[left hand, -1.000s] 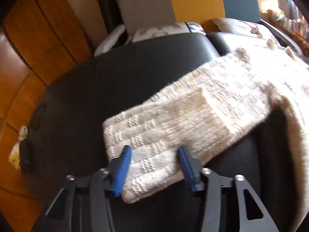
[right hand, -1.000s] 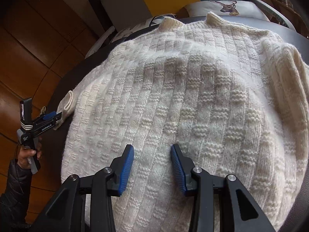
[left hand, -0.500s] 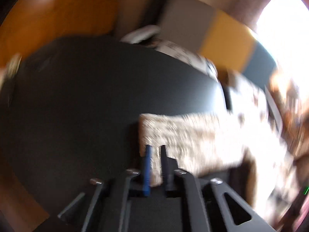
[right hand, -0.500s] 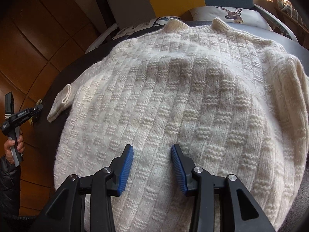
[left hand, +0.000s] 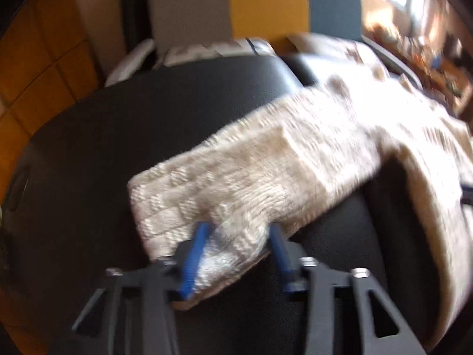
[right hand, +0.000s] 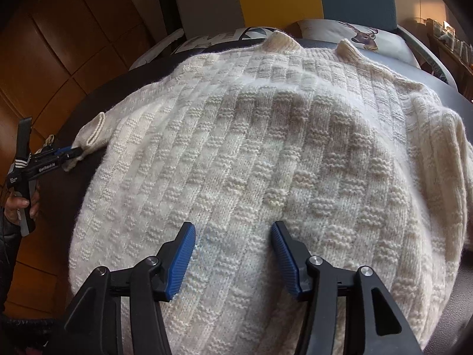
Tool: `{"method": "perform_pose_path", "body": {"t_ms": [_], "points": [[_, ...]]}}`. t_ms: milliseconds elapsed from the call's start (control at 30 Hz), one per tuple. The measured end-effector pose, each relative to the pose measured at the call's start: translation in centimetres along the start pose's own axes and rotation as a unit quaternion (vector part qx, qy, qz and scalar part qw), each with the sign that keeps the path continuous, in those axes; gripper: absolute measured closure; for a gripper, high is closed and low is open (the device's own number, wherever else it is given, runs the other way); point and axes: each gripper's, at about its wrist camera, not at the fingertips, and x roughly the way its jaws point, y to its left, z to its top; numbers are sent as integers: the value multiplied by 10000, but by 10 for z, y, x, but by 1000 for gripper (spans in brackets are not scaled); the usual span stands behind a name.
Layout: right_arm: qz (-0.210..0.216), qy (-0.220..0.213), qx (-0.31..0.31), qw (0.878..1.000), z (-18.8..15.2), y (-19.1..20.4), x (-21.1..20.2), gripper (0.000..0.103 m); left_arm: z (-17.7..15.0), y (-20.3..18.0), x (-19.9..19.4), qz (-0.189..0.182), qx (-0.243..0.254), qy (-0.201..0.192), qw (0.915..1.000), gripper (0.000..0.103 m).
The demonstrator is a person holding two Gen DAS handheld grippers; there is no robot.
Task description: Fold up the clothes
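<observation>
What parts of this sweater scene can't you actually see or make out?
- Sweater hem: cut off by the right wrist view's bottom edge, behind the right gripper.
- Far sleeve: runs out of frame at right.
- Sleeve cuff: blurred in the left wrist view; the left gripper jaws' contact is unclear.
- Shelf clutter: too blurred.
</observation>
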Motion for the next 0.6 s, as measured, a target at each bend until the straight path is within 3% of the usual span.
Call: {"method": "perform_pose_path", "body": {"t_ms": [67, 100, 167, 233, 333, 400, 433, 467, 600], "points": [[-52, 54, -71, 9999, 1, 3, 1, 45, -8, 23, -16, -277, -880, -232, 9955, 91], [-78, 82, -107, 9999, 2, 5, 2, 45, -9, 40, -24, -476, -1421, -438, 9877, 92], [-130, 136, -178, 9997, 3, 8, 3, 42, -18, 75, -37, -792, -2510, -742, 9619, 92], [-182, 191, -249, 9993, 4, 11, 4, 38, -36, 107, -37, -1094, -3545, -831, 9249, 92], [-247, 324, -349, 9986, 7, 16, 6, 32, -60, 130, -36, -1305, -4177, -716, 8963, 89], [-276, 472, -408, 9977, 11, 18, 8, 31, -75, 136, -41, -1307, -4263, -585, 8932, 85], [-282, 531, -430, 9973, 14, 19, 8, 30, -82, 139, -41, -1339, -4370, -556, 8877, 77], [-227, 488, -397, 9978, 16, 18, 6, 30, -89, 142, -42, -1371, -4477, -527, 8821, 68], [135, 135, -314, 9993, 31, 18, -9, 30, -110, 151, -43, -1574, -4758, -526, 8637, 57]]}}
